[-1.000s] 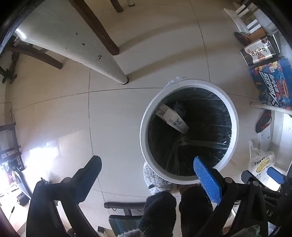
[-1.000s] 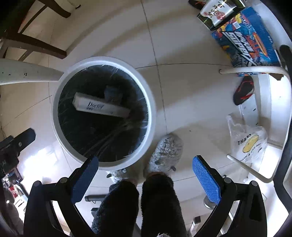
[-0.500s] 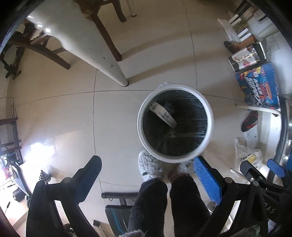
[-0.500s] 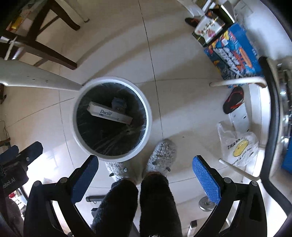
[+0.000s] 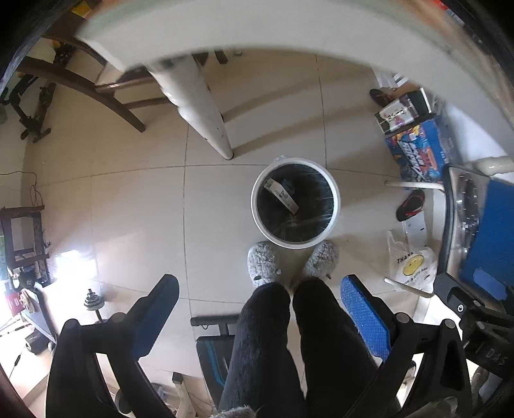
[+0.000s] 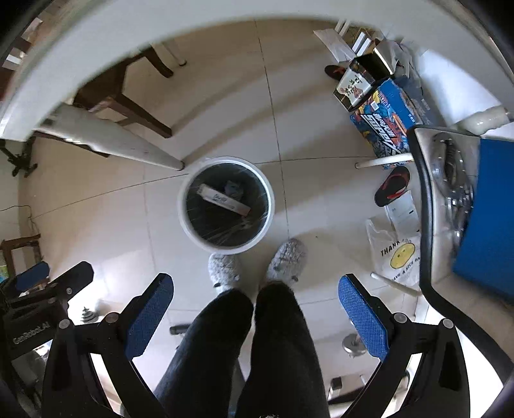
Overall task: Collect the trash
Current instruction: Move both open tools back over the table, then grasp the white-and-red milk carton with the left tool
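Observation:
A white round trash bin [image 5: 335, 205] [image 6: 183, 213] with a dark liner stands on the tiled floor far below both grippers. Inside it lie a long white box [image 5: 282, 194] [image 6: 225, 201] and a small bluish scrap [image 6: 234, 189]. My left gripper [image 5: 258, 308] hangs high above the floor, open, with nothing between its blue pads. My right gripper [image 6: 255, 304] is also open and empty, at about the same height. The person's dark trouser legs [image 5: 289, 337] and grey slippers [image 6: 286, 260] stand right at the bin.
A white table edge [image 5: 257, 29] [image 6: 128, 35] arcs across the top, its leg [image 5: 205, 109] reaching the floor near the bin. A wooden chair [image 6: 128, 103] stands behind. Boxes [image 6: 382, 112], a sandal [image 6: 390, 188], a plastic bag [image 6: 395, 257] and a metal-rimmed surface [image 6: 430, 209] are at right.
Both grippers have risen well above the bin, which now looks much smaller. The table edge has come into view at the top. Both stay open.

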Motion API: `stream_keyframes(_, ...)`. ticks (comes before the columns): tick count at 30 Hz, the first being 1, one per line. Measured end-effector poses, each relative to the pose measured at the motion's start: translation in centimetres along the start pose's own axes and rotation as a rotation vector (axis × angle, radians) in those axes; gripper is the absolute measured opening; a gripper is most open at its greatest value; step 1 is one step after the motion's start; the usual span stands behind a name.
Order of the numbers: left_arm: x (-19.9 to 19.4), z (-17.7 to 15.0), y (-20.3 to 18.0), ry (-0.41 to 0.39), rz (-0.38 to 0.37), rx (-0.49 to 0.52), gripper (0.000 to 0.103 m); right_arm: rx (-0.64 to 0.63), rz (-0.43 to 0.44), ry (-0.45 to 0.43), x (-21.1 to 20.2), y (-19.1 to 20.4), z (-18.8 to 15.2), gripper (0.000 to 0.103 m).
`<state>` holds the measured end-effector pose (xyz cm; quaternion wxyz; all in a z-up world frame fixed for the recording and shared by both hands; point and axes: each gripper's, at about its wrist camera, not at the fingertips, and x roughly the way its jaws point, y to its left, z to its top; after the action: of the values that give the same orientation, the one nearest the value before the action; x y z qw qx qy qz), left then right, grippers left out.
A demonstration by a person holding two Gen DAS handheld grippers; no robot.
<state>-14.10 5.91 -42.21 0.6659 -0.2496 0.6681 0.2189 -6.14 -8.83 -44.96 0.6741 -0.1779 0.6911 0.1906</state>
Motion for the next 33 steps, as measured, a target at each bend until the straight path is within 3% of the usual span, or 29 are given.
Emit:
stream_keyframes(6, -6.8, 0.6, 0.2, -0.091, 0.019, 0.008, 0.103, 0.018, 0.067, -0.048, -7.9, 0.8, -0.7, 0.103)
stream_keyframes(10, -11.5, 3.2, -0.9, -0.201, 0.033, 0.046, 0.103, 0.082, 0.145, -0.108, -13.0, 0.1, 1.0, 0.103)
stream_keyframes(15, -16.5, 9.1, -3.5, -0.316, 0.022, 0.075, 0.103, 0.160, 0.179, -0.210, -19.0, -2.3, 5.4, 0.103)
stream_keyframes(21, -19.4, 17.7, -8.9, -0.373, 0.008, 0.099, 0.103, 0.242, 0.149, -0.281, -23.3, -8.1, 13.1, 0.103)
stream_keyframes(24, -19.6, 22.2, -12.6, -0.398, 0.032, 0.193, 0.103, 0.263, 0.117, -0.274, -23.3, -11.6, 18.4, 0.103)
stream_keyframes(27, -18.7, 27.3, -17.4, -0.402, 0.086, 0.353, 0.102, 0.283, 0.097, -0.247, -21.9, -15.7, 24.1, 0.103)
stream_keyframes(33, -13.6, 35.3, -28.1, -0.257, 0.175, 0.748, 0.102, 0.337, 0.086, -0.166, -18.0, -22.9, 32.9, 0.103)
